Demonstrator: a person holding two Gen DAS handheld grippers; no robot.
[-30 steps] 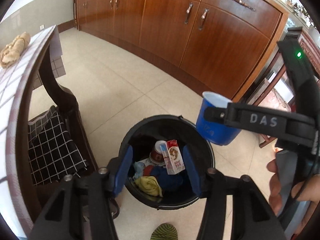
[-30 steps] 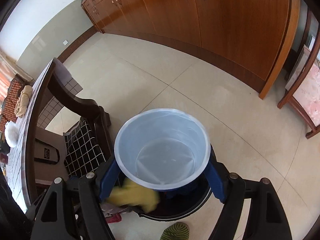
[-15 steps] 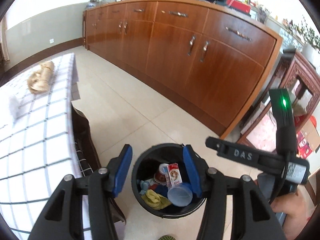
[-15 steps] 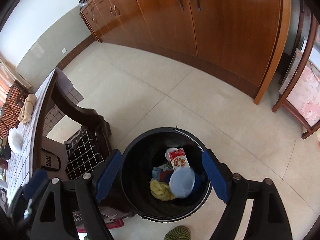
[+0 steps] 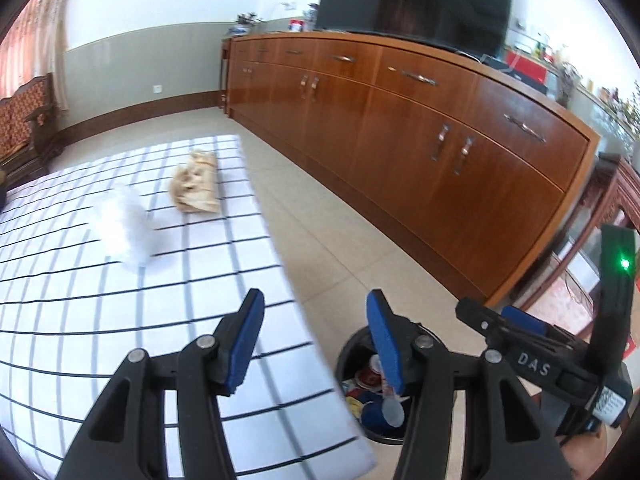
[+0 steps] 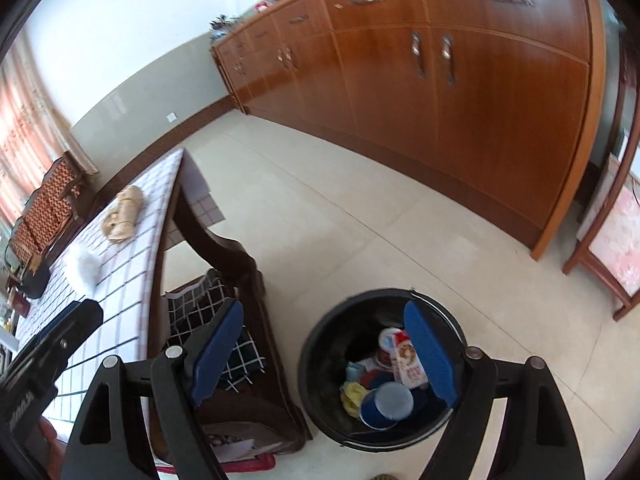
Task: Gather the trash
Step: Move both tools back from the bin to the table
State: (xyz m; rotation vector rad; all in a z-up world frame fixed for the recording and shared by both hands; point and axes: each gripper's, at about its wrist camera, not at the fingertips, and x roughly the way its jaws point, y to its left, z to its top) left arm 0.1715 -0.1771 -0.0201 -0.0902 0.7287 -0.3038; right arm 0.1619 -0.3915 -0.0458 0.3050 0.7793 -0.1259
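A black trash bin (image 6: pixel 320 360) stands on the floor beside the table and shows partly in the left wrist view (image 5: pixel 348 356). In it lie a blue cup (image 6: pixel 384 404), a red-and-white carton (image 6: pixel 408 360), a yellow rag and other trash. On the checked tablecloth (image 5: pixel 100 320) lie a crumpled brown paper bag (image 5: pixel 196 188) and a white crumpled tissue (image 5: pixel 122 228). My left gripper (image 5: pixel 316 344) is open and empty over the table's edge. My right gripper (image 6: pixel 324 364) is open and empty above the bin.
A dark wooden chair (image 6: pixel 224 264) with a checked cushion is tucked under the table next to the bin. A long wooden cabinet (image 5: pixel 400 120) runs along the wall with a television on it. Another wooden chair (image 6: pixel 608 232) stands at the right.
The blue cup left my right gripper and now lies in the bin. My left gripper has risen and swung left over the table. My right gripper has lifted a little.
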